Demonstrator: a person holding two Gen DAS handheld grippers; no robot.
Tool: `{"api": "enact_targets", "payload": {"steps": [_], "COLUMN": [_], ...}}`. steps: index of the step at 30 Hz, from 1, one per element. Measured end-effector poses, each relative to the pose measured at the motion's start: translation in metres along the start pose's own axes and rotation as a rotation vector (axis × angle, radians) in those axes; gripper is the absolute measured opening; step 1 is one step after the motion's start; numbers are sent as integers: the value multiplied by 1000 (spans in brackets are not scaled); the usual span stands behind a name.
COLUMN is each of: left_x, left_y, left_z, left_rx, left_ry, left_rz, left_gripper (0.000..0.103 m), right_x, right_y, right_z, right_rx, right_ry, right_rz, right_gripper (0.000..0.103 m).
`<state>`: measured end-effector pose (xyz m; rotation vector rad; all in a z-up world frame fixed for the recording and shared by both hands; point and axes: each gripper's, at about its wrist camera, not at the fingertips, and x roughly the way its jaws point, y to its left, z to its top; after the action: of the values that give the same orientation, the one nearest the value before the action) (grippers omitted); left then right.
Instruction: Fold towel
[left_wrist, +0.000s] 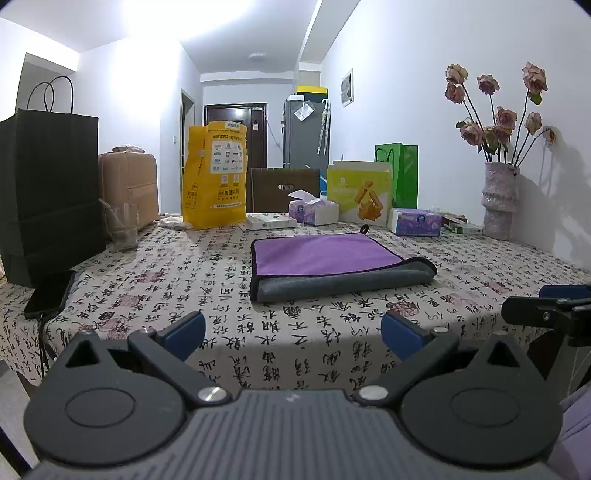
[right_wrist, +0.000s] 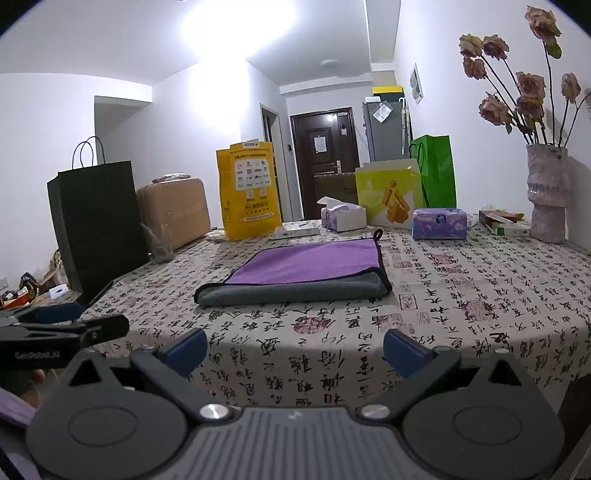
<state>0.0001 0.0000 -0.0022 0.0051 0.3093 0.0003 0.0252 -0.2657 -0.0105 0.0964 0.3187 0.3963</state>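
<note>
A towel (left_wrist: 325, 254), purple on top and grey beneath with a black edge, lies folded flat on the patterned tablecloth (left_wrist: 295, 332). It also shows in the right wrist view (right_wrist: 303, 264), with a black loop at its far right corner. My left gripper (left_wrist: 293, 332) is open and empty, held back near the table's front edge, well short of the towel. My right gripper (right_wrist: 295, 350) is open and empty too, at the front edge. Each gripper shows at the side of the other's view.
Along the back stand a yellow bag (left_wrist: 216, 173), a black paper bag (left_wrist: 48, 184), a glass (left_wrist: 123, 229), tissue boxes (left_wrist: 417, 221), a yellow-green box (left_wrist: 362, 192), a green bag (left_wrist: 402, 173) and a vase of roses (left_wrist: 500, 199). A phone (left_wrist: 50, 293) lies at the left edge.
</note>
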Motion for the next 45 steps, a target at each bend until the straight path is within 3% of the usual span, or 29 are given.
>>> {"api": "enact_targets", "payload": {"steps": [45], "left_x": [1], "left_y": [-1], "left_z": [-3], "left_rx": [3], "left_ry": [11], "left_rz": [-2], "left_gripper": [103], "right_x": [3], "right_y": [0], "right_z": [-2], "right_rx": [11], "right_ry": [8], "right_rz": [4], "right_gripper": [102]}}
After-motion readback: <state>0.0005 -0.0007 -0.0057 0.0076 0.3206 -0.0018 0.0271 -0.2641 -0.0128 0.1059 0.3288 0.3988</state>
